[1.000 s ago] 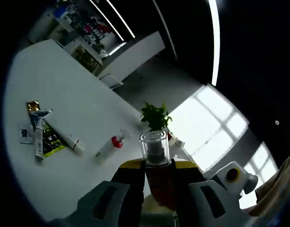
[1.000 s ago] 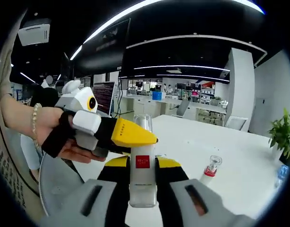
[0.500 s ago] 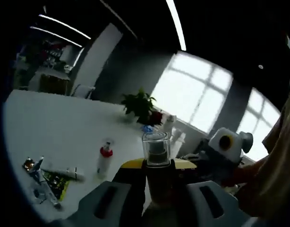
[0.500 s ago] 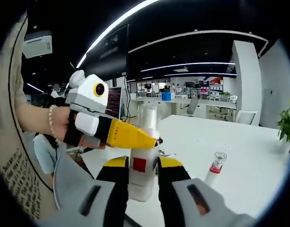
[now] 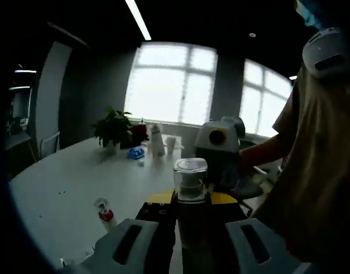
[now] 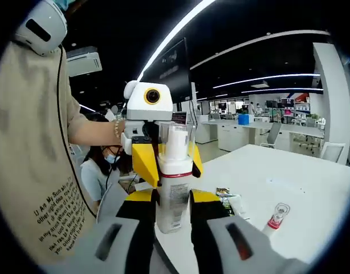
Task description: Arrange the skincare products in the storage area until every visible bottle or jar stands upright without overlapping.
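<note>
A white pump bottle (image 6: 174, 191) with a red band and a clear cap (image 6: 176, 142) stands upright between my right gripper's (image 6: 174, 198) yellow-tipped jaws, which are shut on its body. My left gripper (image 6: 166, 162) faces that camera, its yellow jaws closed either side of the cap. In the left gripper view the clear cap (image 5: 190, 178) rises between my left gripper's (image 5: 190, 201) jaws, with the right gripper (image 5: 222, 149) just behind it. A small bottle with a red collar (image 6: 276, 217) (image 5: 104, 214) stands on the white table (image 6: 300, 182).
Tubes and a packet (image 6: 229, 198) lie on the table behind the held bottle. A potted plant (image 5: 112, 128) and small items (image 5: 155, 141) sit at the table's far end. The person's torso (image 5: 314, 171) is close on one side. Another person (image 6: 98, 171) sits behind.
Both hands have swung round, so the room has shifted in both views. The left gripper has turned to face the right camera, and the bottle's red square label no longer faces it.
</note>
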{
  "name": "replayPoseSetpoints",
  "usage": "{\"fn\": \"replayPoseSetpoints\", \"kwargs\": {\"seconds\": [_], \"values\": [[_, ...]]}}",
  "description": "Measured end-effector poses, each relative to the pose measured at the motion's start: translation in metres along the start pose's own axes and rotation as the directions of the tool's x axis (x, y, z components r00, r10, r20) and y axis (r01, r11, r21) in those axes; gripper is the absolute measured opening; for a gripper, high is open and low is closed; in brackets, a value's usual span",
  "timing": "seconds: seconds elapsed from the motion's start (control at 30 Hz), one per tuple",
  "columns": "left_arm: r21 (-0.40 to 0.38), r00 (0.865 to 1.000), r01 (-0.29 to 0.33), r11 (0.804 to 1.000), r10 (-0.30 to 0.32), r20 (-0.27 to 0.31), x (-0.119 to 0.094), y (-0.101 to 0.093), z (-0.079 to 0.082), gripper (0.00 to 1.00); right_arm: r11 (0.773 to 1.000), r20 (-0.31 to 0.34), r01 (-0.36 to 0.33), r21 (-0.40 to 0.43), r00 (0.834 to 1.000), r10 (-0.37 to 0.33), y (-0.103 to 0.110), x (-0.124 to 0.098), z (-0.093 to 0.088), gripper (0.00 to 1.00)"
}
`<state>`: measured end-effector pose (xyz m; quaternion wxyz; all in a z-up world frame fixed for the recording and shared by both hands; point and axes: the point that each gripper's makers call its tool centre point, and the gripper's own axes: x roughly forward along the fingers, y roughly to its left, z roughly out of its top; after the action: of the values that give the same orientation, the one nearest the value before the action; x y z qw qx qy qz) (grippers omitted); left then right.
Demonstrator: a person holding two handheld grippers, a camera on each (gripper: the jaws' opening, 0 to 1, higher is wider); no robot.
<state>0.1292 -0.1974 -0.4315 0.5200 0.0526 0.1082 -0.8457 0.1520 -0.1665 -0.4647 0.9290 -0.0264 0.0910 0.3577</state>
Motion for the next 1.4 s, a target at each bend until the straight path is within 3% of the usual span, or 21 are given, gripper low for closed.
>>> {"fn": "replayPoseSetpoints", "kwargs": {"seconds": [0.17,0.37,0.63,0.97,1.4], "values": [[0.022,1.0,0.012,1.0,-0.012,-0.026,0.007,0.009,-0.006,0.16,1.0,-0.018,0.013,-0.015,1.0,-0.014,-0.008,0.0,-0.01,0.21],[-0.009,0.999,0.02,1.0,-0.02,-0.033,0.017,0.021,-0.018,0.17,0.999,-0.036,0.036,-0.01,0.999,-0.037,-0.019,0.0,-0.024,0.21],[-0.059,0.998,0.013,0.998,-0.018,-0.068,0.039,0.043,-0.047,0.18,0.997,-0.102,0.082,-0.003,0.991,-0.082,-0.045,0.002,-0.061,0.21],[-0.062,0.994,-0.031,0.998,0.024,-0.106,0.055,0.077,-0.078,0.18,0.994,-0.167,0.105,-0.017,0.98,-0.106,-0.081,0.007,-0.103,0.21],[-0.037,0.969,-0.129,0.991,0.118,-0.216,0.084,0.122,-0.153,0.18,0.994,-0.263,0.096,-0.05,0.959,-0.106,-0.12,0.018,-0.186,0.21]]}}
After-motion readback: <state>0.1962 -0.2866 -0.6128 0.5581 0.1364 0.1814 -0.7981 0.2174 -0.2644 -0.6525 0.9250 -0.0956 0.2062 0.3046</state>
